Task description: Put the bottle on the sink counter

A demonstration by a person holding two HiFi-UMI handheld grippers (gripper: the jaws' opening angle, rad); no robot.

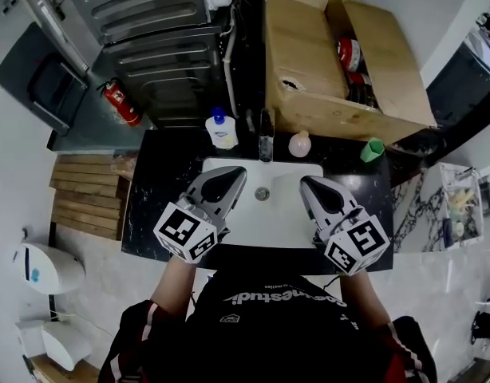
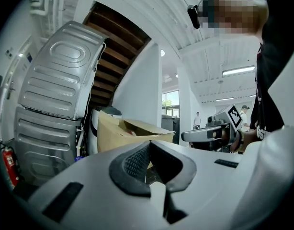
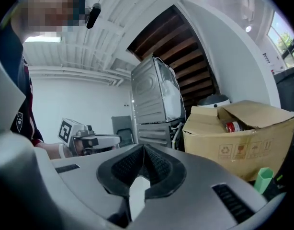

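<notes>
A white bottle with a blue cap [image 1: 221, 130] stands on the black sink counter [image 1: 165, 182], left of the faucet [image 1: 266, 136]. A small round pale bottle [image 1: 299, 144] stands to the faucet's right. Both grippers hover over the white basin [image 1: 265, 214], level with each other and pointing toward the faucet. My left gripper [image 1: 239, 171] is shut, with nothing between its pads [image 2: 137, 159]. My right gripper [image 1: 306, 182] is shut and empty too, its ribbed pads [image 3: 154, 162] meeting. Neither gripper touches a bottle.
A green cup [image 1: 372, 149] sits at the counter's right end. Behind the counter stands an open cardboard box [image 1: 341, 62] with cans inside. Grey metal appliances [image 1: 157, 46] and a red fire extinguisher [image 1: 121, 102] are at the back left.
</notes>
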